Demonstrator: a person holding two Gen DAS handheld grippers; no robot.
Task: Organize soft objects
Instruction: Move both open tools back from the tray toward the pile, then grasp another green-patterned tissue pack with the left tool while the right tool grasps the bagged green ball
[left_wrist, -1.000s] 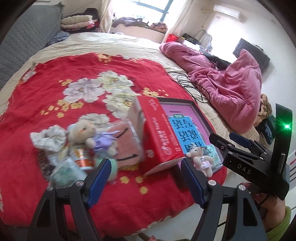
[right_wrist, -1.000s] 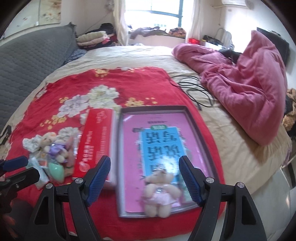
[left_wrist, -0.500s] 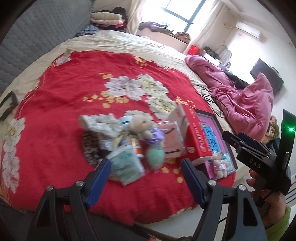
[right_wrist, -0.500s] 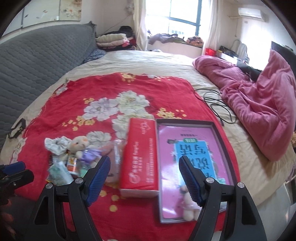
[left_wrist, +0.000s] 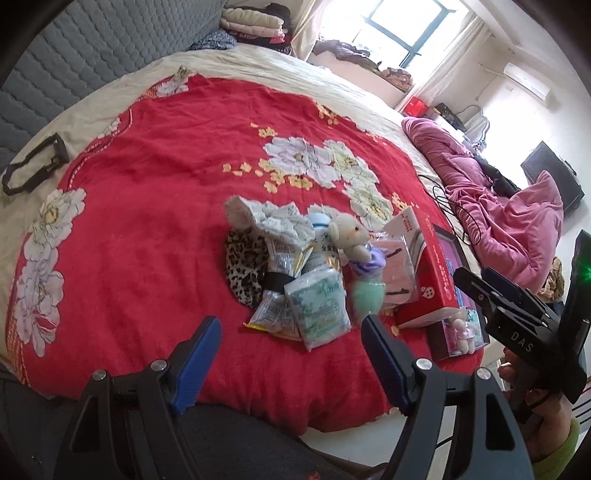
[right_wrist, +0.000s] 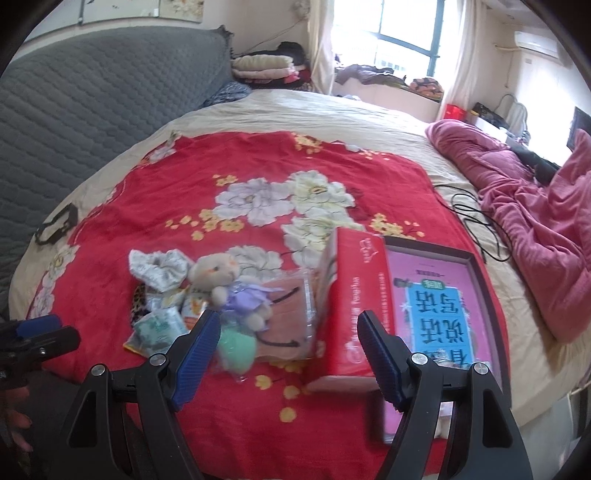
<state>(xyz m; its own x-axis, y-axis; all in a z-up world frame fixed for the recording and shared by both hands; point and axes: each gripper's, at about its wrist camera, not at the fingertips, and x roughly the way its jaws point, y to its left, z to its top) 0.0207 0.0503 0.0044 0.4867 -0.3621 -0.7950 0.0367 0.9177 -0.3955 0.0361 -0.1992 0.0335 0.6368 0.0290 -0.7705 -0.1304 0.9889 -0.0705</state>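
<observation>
You're at the approach: both the left gripper (left_wrist: 290, 334) and right gripper (right_wrist: 288, 341) are spread and empty above the pile of soft things (left_wrist: 295, 269) on the red blanket (left_wrist: 147, 229). Next, I'd judge, lower onto the teddy bear (right_wrist: 221, 275) and pinch it

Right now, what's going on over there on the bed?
A person holds both grippers above the near edge of the red floral blanket, and nothing is picked up yet. The left gripper is open and empty, facing the heap of soft things: a teddy bear in a purple dress, a tissue packet, a leopard-print scrunchie. The right gripper is open too, near the red tissue box and the framed tray.
</observation>
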